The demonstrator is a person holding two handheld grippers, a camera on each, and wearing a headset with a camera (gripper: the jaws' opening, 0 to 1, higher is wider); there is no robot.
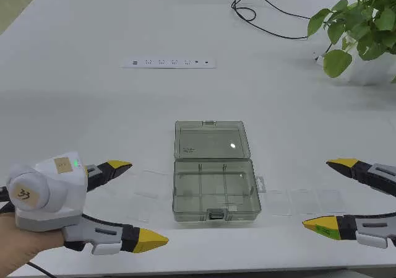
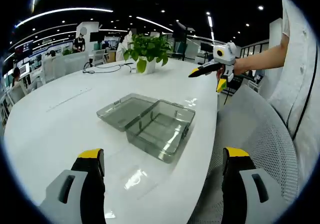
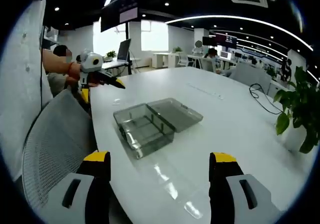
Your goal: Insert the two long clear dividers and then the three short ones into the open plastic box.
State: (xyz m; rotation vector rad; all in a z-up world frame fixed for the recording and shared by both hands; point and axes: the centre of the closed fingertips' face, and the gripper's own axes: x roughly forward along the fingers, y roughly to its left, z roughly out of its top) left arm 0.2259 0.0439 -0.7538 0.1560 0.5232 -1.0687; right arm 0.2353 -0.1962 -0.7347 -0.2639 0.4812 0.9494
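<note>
Left gripper (image 1: 143, 201) and right gripper (image 1: 318, 193) gape empty flanking box (image 1: 212, 143); plant (image 1: 359, 24), power strip (image 1: 168, 62) beyond

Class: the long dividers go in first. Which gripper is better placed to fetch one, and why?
Probably right. The long clear strip right of the box lies just ahead of the open right gripper; the clear pieces by the left gripper look shorter.
</note>
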